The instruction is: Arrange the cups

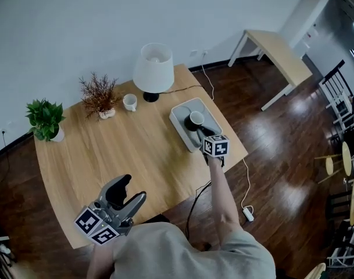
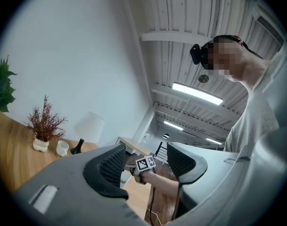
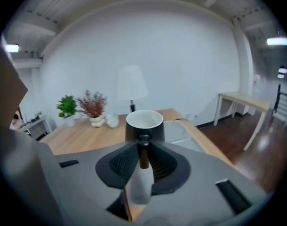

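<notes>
At the counter's [image 1: 124, 150] right edge sits a pale tray [image 1: 175, 127], and the black cup [image 1: 194, 120] is over its far half, upright and white inside. The right tool [image 3: 143, 149] is clamped on this cup's handle. Its own view shows both pads pressed onto the thin dark handle, with the cup standing straight just past the jaw tips. Whether the cup's base touches the tray cannot be told — the jaws hide it.

The left tool [image 1: 132, 189] hangs over the counter's near edge, just ahead of the person's body, jaws apart with nothing between them. Its own view looks out level across the room, and through the gap the right hand and its marker cube show far off.

Along the far edge stand three things in a row: a dry plant [image 1: 99, 95] in a small white pot, a white cup [image 1: 129, 102] and a lamp [image 1: 153, 68] with a white shade on a dark base. The white cup is upright between the plant and the lamp, nearer the lamp's base and well apart from the black cup. A green plant [image 1: 44, 118] in a white pot stands at the left edge, near the far left corner.

A cord [image 1: 207, 83] runs from the lamp off the far right corner to the dark wood floor. Another light table [image 1: 278, 54] stands well apart across the room.
</notes>
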The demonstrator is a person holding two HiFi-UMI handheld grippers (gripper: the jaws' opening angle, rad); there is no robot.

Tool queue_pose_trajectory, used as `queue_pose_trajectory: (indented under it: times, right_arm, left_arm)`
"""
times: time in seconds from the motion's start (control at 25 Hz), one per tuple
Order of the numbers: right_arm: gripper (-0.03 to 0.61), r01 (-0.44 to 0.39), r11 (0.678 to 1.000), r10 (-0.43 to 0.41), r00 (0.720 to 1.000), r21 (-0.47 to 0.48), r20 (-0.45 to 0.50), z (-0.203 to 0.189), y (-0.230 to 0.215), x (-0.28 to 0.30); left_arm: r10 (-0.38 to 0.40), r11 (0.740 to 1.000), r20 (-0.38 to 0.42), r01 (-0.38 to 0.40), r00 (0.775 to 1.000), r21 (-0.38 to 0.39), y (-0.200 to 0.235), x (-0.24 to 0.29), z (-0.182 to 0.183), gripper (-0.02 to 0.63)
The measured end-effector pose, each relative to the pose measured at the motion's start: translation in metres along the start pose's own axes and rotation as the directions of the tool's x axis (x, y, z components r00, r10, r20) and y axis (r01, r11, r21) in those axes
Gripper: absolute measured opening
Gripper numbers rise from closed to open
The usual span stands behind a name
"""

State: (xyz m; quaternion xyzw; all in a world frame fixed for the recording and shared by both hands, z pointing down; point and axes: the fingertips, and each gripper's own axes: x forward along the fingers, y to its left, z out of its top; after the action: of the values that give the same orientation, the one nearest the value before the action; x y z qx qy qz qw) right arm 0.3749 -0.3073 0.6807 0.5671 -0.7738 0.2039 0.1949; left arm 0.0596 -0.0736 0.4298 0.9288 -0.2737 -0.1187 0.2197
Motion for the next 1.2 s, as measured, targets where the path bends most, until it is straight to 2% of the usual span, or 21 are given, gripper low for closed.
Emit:
queue_pose_trajectory:
  times: [0.08,0.16,0.32,0.48,0.64,0.76,0.88,0.92,1.0,1.08,1.2]
  right_arm:
    - [0.084,0.112,0.994,-0.112,0.993,-0.007,-0.046,0.019,-0.058,0.029]
    - [0.084,0.179,0.984,-0.179,0.977,-0.005,-0.112,0.024,-0.096,0.055]
    - [0.084,0.204,0.977,-0.211,0.963,-0.057,-0.168,0.030,-0.115,0.086]
    - [0.084,0.188,0.979,-0.200,0.963,-0.078,-0.183,0.031,-0.107,0.096]
    - [0.083,0.168,0.985,-0.172,0.969,-0.040,-0.176,0.020,-0.105,0.100]
    - [0.100,0.219,0.973,-0.228,0.961,-0.071,-0.158,0.018,-0.107,0.093]
    - [0.137,0.287,0.958,-0.285,0.952,-0.001,-0.110,0.015,-0.109,0.070]
    - [0.166,0.297,0.955,-0.294,0.952,0.023,-0.089,0.013,-0.106,0.060]
    - [0.175,0.290,0.957,-0.288,0.957,0.028,-0.043,0.016,-0.089,0.043]
    - [0.173,0.247,0.969,-0.247,0.969,-0.032,0.009,0.026,-0.057,0.037]
    - [0.172,0.147,0.970,-0.142,0.989,-0.192,0.042,0.039,0.005,0.046]
  left_arm:
    - [0.020,1.000,0.000,-0.020,1.000,0.001,0.002,-0.002,-0.001,0.268]
    - [0.035,0.999,-0.004,-0.035,0.999,0.006,0.003,-0.003,-0.002,0.267]
    - [0.066,0.998,0.010,-0.066,0.998,0.013,0.006,-0.009,0.001,0.268]
    - [0.084,0.996,0.025,-0.085,0.996,0.011,0.011,-0.011,0.004,0.267]
    - [0.079,0.997,0.024,-0.079,0.997,0.005,0.011,-0.009,0.003,0.267]
    - [0.072,0.997,0.024,-0.072,0.997,-0.001,0.011,-0.006,0.002,0.267]
    - [0.067,0.998,0.028,-0.066,0.997,-0.007,0.010,-0.005,0.002,0.268]
    - [0.066,0.998,0.029,-0.066,0.997,-0.010,0.010,-0.005,0.002,0.268]
    - [0.069,0.997,0.036,-0.069,0.997,-0.019,0.013,-0.007,0.003,0.267]
    - [0.079,0.996,0.046,-0.077,0.996,-0.035,0.018,-0.009,0.004,0.267]
    - [0.097,0.994,0.059,-0.094,0.993,-0.059,0.025,-0.014,0.004,0.267]
